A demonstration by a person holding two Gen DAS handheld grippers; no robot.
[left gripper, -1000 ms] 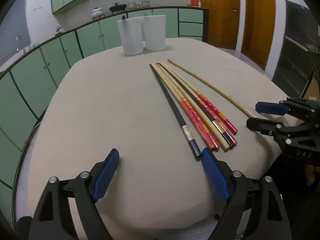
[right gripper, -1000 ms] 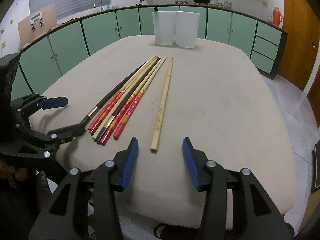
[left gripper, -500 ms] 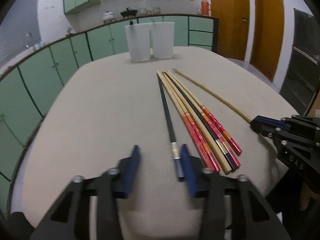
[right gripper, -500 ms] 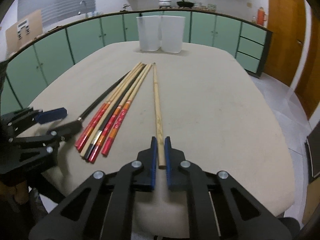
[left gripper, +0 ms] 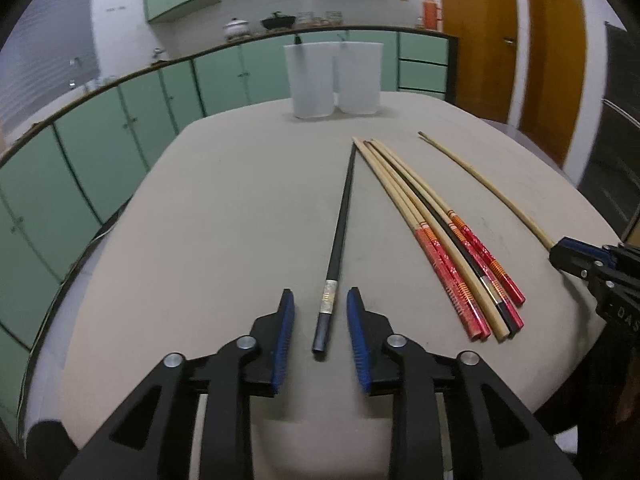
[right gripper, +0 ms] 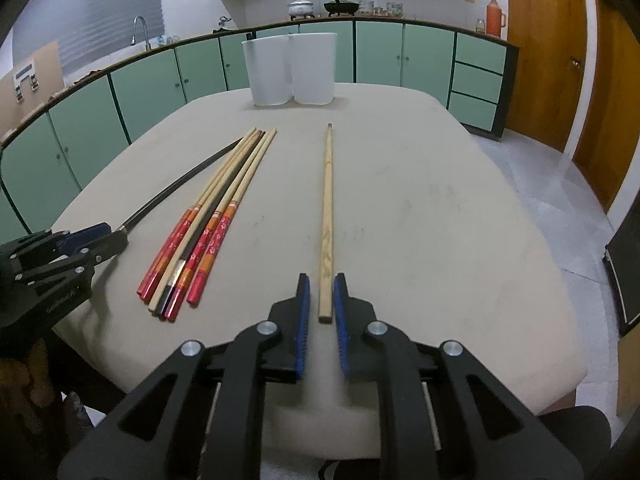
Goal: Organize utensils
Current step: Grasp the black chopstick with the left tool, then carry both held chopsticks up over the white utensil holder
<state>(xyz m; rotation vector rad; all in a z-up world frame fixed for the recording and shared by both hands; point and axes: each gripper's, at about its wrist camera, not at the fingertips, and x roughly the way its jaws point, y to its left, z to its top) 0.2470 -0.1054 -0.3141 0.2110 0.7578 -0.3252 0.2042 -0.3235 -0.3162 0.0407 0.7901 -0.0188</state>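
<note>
both grippers straddle chopstick ends on the table (left gripper: pixel 224 216).
left gripper (left gripper: pixel 320 304): fingers parted, black chopstick (left gripper: pixel 338 240) between the pads, gap on each side. right gripper (right gripper: pixel 319 289): fingers nearly closed around the plain wooden chopstick (right gripper: pixel 327 216), contact unclear. red-handled chopstick bundle (left gripper: pixel 448 236) lies between the grippers; two white cups (right gripper: pixel 290 68) stand beyond the fingertips.

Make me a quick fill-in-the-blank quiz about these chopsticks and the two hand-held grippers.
1. The left hand-held gripper straddles the ____ chopstick.
2. The right hand-held gripper straddles a plain ____ chopstick.
3. At the table's far end stand ____ white containers.

Missing words: black; wooden; two
</note>
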